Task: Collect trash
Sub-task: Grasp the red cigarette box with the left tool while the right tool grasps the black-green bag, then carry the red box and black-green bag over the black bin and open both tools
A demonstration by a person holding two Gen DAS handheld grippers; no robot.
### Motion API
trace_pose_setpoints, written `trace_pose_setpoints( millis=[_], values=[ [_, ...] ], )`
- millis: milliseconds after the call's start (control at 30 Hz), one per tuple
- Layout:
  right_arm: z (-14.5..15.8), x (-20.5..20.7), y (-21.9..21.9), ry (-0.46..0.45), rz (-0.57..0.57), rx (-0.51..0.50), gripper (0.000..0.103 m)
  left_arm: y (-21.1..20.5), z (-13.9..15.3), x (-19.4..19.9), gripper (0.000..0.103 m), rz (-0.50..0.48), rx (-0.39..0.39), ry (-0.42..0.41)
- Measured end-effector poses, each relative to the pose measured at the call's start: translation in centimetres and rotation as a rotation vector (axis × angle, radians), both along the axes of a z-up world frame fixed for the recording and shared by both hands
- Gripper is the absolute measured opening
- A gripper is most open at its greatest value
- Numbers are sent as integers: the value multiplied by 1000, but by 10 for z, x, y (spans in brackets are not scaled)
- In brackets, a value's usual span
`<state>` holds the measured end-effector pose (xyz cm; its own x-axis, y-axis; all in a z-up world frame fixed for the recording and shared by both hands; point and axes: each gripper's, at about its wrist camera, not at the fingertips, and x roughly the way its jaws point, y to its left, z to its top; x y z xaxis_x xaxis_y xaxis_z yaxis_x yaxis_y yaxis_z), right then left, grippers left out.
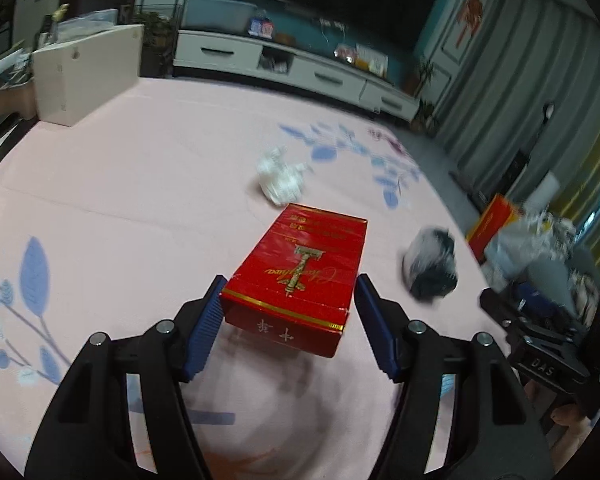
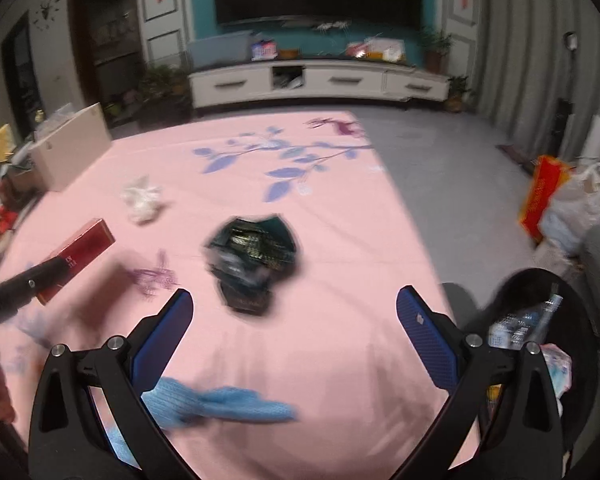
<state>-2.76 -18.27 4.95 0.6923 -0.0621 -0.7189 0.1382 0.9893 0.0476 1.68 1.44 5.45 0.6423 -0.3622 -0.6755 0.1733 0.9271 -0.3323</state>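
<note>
A red cigarette carton (image 1: 304,264) with gold print is clamped between the blue pads of my left gripper (image 1: 292,284), lifted off the pink sheet (image 1: 140,200) with its shadow below. The right wrist view shows the same carton (image 2: 82,246) held up at the left. A dark crumpled wrapper (image 2: 252,256) lies on the sheet ahead of my right gripper (image 2: 295,294), which stands open with nothing between its fingers. White crumpled paper (image 2: 142,198) lies farther back left. A blue cloth (image 2: 220,404) lies under the right fingers.
A black bin (image 2: 540,320) holding trash stands at the right edge of the sheet. A beige box (image 2: 68,148) sits at the back left. A red bag (image 2: 540,196) and plastic bags lie on the grey floor to the right. A white TV cabinet (image 2: 320,80) lines the far wall.
</note>
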Motion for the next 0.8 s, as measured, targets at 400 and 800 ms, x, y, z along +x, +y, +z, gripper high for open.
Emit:
trace_pose_setpoints(
  millis=[400, 800],
  values=[
    [-39, 69, 30, 231, 29, 18, 80, 54, 20, -22, 65, 122, -117, -55],
    [-29, 60, 31, 207, 67, -30, 37, 49, 27, -31, 65, 105, -150, -70]
  ],
)
